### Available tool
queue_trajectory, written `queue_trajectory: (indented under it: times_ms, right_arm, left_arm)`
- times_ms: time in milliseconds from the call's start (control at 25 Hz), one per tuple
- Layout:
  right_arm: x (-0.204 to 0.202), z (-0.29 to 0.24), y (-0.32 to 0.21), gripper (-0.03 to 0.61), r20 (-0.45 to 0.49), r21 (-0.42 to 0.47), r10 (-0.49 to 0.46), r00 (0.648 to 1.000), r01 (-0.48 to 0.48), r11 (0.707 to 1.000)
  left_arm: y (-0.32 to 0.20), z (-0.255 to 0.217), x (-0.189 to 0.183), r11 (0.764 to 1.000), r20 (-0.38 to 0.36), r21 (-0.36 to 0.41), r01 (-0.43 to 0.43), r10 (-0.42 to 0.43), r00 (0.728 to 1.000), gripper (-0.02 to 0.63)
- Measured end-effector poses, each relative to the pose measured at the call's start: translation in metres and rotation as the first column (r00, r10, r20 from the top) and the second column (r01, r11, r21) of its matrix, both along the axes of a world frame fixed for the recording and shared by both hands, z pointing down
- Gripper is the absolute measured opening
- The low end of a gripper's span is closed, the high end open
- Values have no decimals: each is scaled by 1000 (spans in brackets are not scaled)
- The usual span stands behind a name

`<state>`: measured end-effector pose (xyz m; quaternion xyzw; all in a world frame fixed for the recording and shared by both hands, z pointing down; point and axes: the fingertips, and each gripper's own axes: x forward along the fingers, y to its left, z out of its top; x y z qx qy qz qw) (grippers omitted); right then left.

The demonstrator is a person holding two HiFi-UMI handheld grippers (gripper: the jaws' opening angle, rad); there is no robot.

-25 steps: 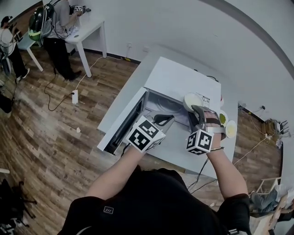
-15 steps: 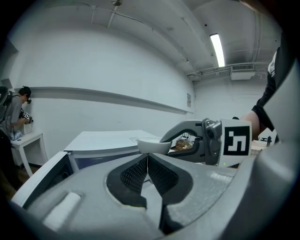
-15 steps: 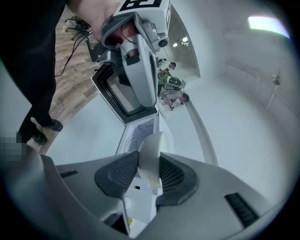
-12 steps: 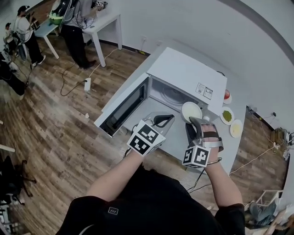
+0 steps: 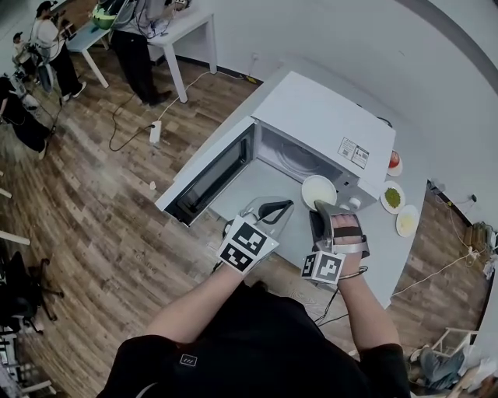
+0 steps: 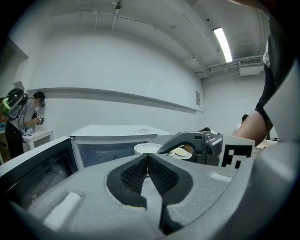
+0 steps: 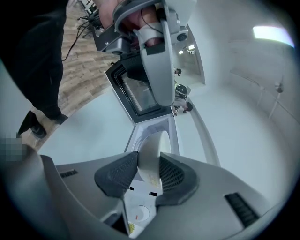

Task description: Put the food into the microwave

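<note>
The white microwave (image 5: pixel 327 116) stands open, its door (image 5: pixel 210 175) swung out to the left. In front of the right side of its opening hangs a white bowl (image 5: pixel 317 189). My right gripper (image 5: pixel 321 208) is shut on the bowl's near rim. In the right gripper view the rim (image 7: pixel 151 147) sits between the two pads of that gripper (image 7: pixel 149 168). What the bowl holds is hidden. My left gripper (image 5: pixel 276 206) hovers just left of the bowl, shut with nothing in it. In the left gripper view its pads meet (image 6: pixel 147 159), with the bowl (image 6: pixel 146 148) behind.
Right of the microwave on the white counter (image 5: pixel 257 202) lie a plate of green food (image 5: pixel 393 197), a plate of pale food (image 5: pixel 407 221) and a red-topped dish (image 5: pixel 395 162). People stand at a white table (image 5: pixel 187 23) far left. A cable and power strip (image 5: pixel 156 132) lie on the wooden floor.
Both grippers have sunk in front of the microwave. The bowl has come down from beside the microwave's top front corner to the level of the opening. The left gripper stayed shut.
</note>
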<state>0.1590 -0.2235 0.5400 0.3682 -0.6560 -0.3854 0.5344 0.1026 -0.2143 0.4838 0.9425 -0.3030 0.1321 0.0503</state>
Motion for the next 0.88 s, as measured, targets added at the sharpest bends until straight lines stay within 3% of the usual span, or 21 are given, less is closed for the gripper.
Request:
queue_trajectory:
  times_ms: [440, 880]
  right_arm:
    - [-6, 66, -65, 141, -49, -57, 70, 996, -73, 996]
    - [-9, 108, -116, 141, -71, -109, 154, 986, -161, 981]
  left_arm:
    - [-50, 23, -16, 998, 8, -62, -22, 23, 1000, 8]
    - [-76, 35, -14, 990, 3, -96, -106, 107, 994, 8]
